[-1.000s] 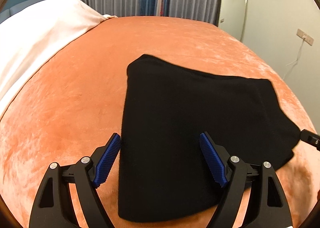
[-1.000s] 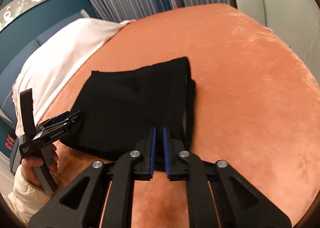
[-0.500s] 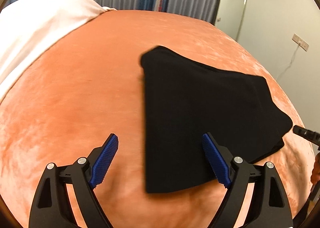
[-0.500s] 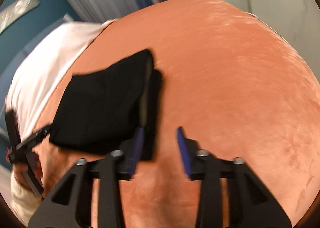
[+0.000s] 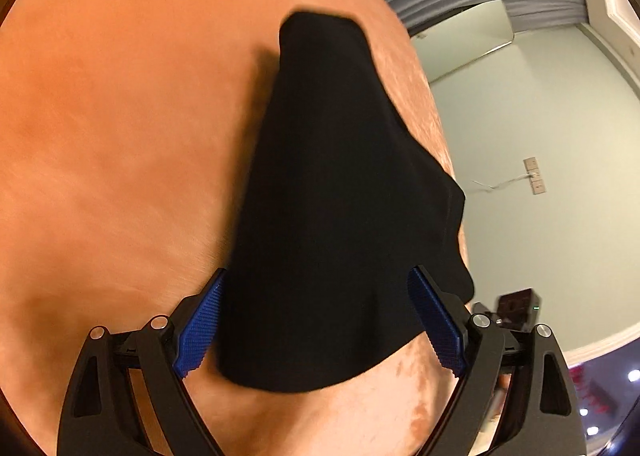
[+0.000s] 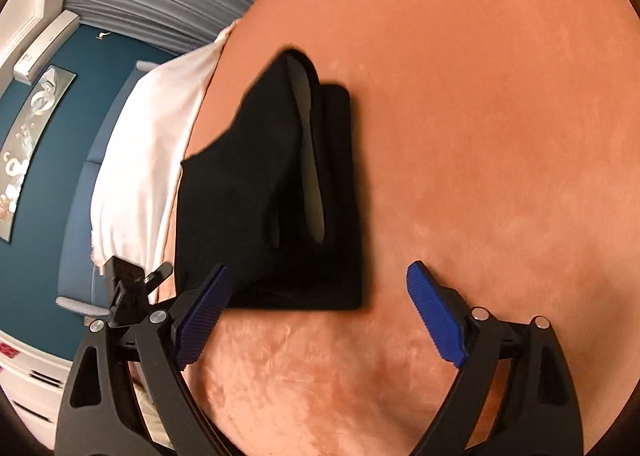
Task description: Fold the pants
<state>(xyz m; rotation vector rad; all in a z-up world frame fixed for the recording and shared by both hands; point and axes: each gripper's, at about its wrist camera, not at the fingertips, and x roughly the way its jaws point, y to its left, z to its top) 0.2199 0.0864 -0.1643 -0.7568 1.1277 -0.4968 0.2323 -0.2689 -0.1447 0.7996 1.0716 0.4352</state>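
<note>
Your left hand-held gripper [image 5: 316, 332] stood spread over the near edge of the folded black pants [image 5: 340, 196]; your right hand-held gripper [image 6: 320, 320] had just been opening, nothing between its jaws. The pants lay flat on the orange bed [image 6: 500, 116].

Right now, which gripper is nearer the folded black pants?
Left. The left gripper straddles the near edge of the black pants, jaws open. The right gripper, also open, sits beside their near corner, mostly over the orange bedspread.
</note>
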